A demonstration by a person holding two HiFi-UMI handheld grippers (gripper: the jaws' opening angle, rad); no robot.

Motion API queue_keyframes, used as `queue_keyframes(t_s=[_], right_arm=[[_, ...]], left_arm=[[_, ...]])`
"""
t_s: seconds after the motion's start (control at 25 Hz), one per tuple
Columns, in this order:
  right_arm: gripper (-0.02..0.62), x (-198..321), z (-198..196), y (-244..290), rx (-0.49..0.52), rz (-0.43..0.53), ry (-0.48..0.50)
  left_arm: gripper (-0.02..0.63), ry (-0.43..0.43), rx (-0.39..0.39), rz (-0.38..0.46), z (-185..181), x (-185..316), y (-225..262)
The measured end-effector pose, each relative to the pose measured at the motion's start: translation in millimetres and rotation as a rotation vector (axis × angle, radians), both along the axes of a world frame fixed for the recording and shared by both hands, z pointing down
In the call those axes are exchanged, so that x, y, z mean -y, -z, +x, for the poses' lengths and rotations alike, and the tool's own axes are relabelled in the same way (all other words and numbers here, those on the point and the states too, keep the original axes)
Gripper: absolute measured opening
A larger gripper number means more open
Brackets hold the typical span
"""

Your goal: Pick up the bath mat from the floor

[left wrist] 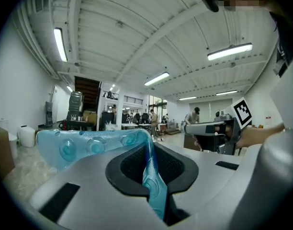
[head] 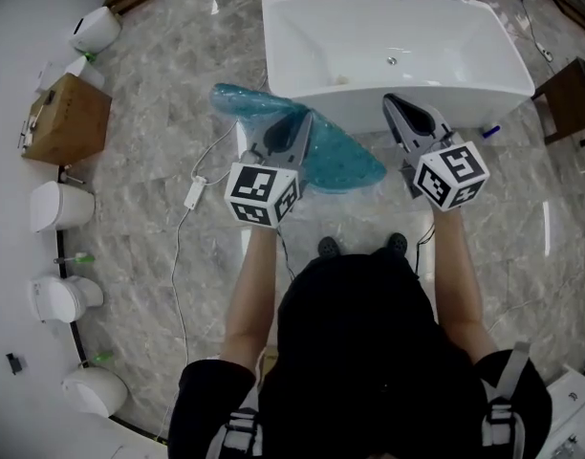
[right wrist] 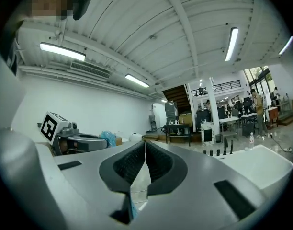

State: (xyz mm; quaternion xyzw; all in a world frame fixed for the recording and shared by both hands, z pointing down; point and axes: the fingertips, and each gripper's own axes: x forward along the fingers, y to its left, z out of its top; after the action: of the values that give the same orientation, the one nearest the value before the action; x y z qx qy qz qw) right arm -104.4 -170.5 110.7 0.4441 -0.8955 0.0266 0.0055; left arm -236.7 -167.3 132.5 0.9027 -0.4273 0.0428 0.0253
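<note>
The teal, bubble-textured bath mat (head: pixel 342 163) is off the floor and hangs in front of the white bathtub. My left gripper (head: pixel 300 120) is shut on its edge. In the left gripper view the mat (left wrist: pixel 89 145) is pinched between the dark pads and drapes out to the left of the left gripper (left wrist: pixel 147 150). My right gripper (head: pixel 392 101) is held up beside it, to the right of the mat and apart from it. Its jaws (right wrist: pixel 144 145) meet at the tips with nothing between them. Each gripper shows in the other's view.
A white bathtub (head: pixel 302 27) stands just ahead on the marble floor. Toilets (head: pixel 58 206) and a cardboard box (head: pixel 68 118) line the left wall. A white cable with an adapter (head: pixel 194 194) runs over the floor at left. A dark wooden stool (head: pixel 570 98) stands at right.
</note>
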Motion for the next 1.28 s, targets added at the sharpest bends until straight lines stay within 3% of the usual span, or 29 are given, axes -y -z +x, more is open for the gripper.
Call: queue_keyframes(t_s=[0.28,0.76,1.28], right_arm=[[0.014,-9.7,-3.8,23.3,-0.024,0.045,-0.020],[0.012,-44.6,-13.1,16.8,-0.065,0.032,0.019],[0.012,-48.3,-21.1,19.8,-0.058,0.034,0.044]], left_arm=[[0.041,0.028,0.003,0.066,-21.6,-13.1,30.6],[0.041,0.039,-0.018,0.038,-32.2,-36.0,19.5],[0.041,0.010,-0.033,0.029,-28.8,-42.7,20.9]])
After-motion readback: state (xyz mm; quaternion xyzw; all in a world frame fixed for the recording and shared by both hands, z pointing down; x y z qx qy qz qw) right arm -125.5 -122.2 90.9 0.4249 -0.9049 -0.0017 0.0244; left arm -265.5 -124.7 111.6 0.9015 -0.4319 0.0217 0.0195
